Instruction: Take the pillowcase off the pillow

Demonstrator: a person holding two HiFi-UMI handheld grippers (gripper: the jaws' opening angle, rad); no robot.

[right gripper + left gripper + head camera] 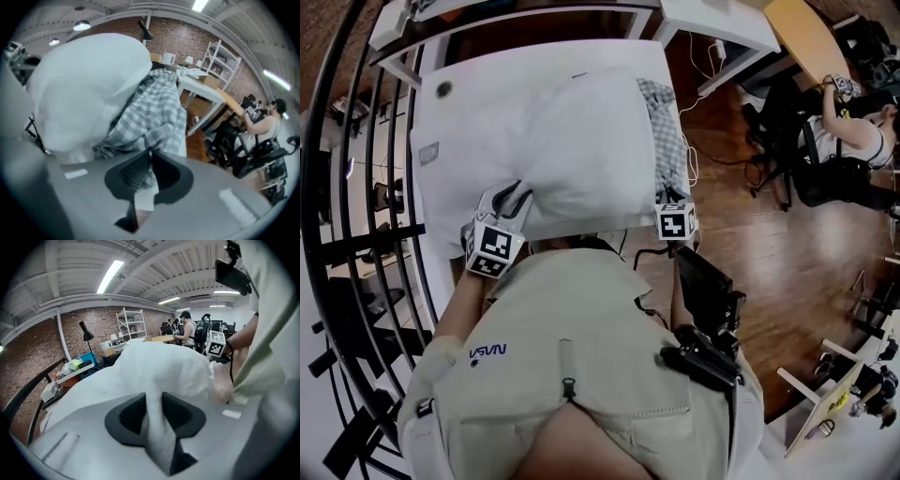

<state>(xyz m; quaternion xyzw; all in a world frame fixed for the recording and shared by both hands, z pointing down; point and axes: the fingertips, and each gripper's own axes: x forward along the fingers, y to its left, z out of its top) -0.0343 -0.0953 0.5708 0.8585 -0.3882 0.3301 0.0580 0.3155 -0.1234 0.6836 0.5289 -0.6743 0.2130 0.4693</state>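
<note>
Up close, the left claw (153, 405) is pinched on a fold of the white pillow (572, 150) at its near left corner. The right claw (149, 165) is clamped on the edge of the checked pillowcase (150, 110), which lies bunched along the pillow's right side, just beyond that claw. The pillow rests on a white tabletop (450, 112).
</note>
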